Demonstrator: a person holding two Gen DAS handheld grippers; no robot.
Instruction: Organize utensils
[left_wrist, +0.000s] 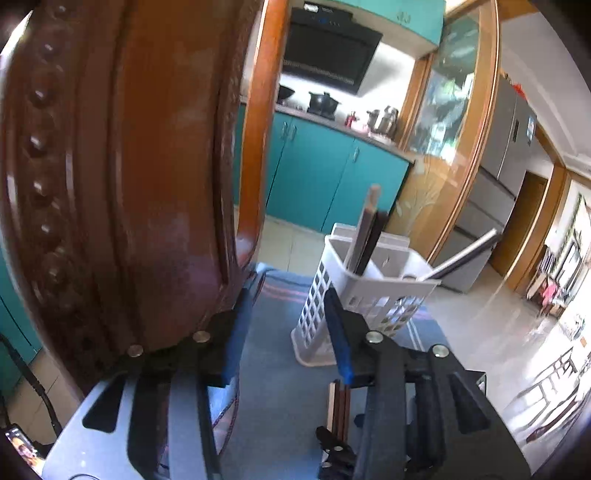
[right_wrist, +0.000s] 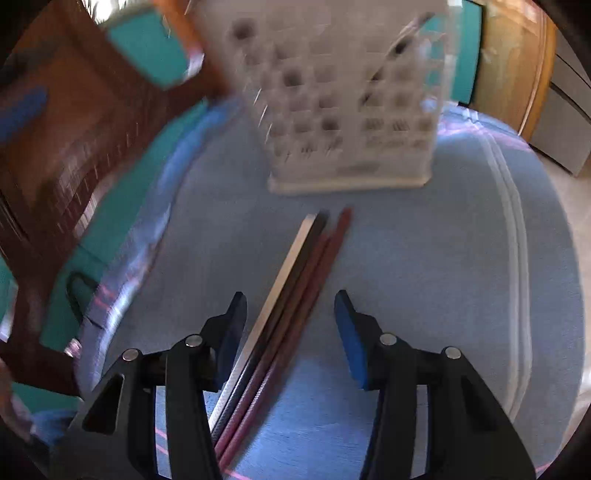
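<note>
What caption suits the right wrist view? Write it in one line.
Open right gripper poised over chopsticks lying on blue cloth before the white utensil holder.

No lettering is legible anywhere (both views blurred).

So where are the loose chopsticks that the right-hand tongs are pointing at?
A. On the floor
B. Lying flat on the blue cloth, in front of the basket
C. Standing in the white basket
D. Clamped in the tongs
B: the loose chopsticks lie flat on the blue cloth, short of the white basket, and the open right tongs straddle them without gripping.
</note>
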